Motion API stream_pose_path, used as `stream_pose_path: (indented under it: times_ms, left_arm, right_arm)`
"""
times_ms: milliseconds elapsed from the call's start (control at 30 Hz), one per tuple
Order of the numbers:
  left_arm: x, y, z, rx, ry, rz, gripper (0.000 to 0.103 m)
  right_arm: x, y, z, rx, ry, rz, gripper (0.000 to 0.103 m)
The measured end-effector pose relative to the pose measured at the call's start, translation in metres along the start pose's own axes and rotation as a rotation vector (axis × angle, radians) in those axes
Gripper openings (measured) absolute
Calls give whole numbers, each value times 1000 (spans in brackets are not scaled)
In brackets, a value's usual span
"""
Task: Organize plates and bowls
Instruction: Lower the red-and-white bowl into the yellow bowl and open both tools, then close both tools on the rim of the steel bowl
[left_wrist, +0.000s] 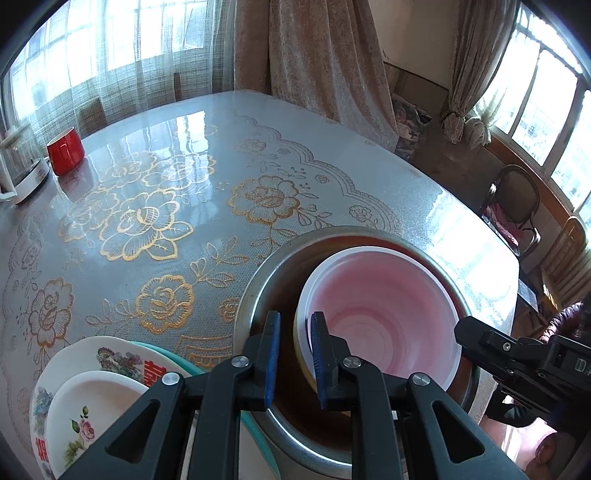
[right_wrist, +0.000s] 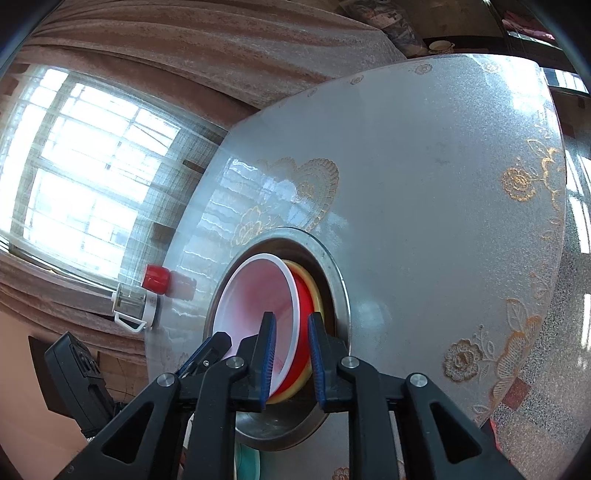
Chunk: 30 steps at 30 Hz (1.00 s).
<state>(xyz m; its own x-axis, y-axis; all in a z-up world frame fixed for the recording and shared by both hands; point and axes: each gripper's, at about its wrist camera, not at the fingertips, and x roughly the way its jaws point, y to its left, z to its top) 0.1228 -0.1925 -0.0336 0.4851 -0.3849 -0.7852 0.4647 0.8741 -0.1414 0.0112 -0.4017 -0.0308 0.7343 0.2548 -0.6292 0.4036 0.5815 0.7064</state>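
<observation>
A wide metal bowl stands near the table's front right edge. Nested in it are a yellow bowl, a red bowl and, on top, a white bowl with a pink inside. My left gripper straddles the near-left rim of the nested bowls, one pad inside the white bowl, and a dark gap shows beside the other pad. My right gripper straddles the opposite rim, with its left pad standing off the white wall. Neither pair of pads visibly presses.
Stacked flowered plates on a teal plate lie left of the metal bowl. A red mug and a glass jug stand at the far left. Chairs are beyond the table's right edge.
</observation>
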Motion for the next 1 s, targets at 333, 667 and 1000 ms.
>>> stream_pose_path:
  times_ms: [333,667,1000]
  left_arm:
    - [-34,21,2,-78,-77,-12,55]
    - [-46,51,1,-147,-91,18,62]
    - [-27,55,2,-132,-17,26,69]
  right_arm:
    - [-10,5,0,-22,-11,1,25]
    - [-26,5,-1,-43,-55,-49,30]
    - [-20,-6,-4,-11,-22,-119,32]
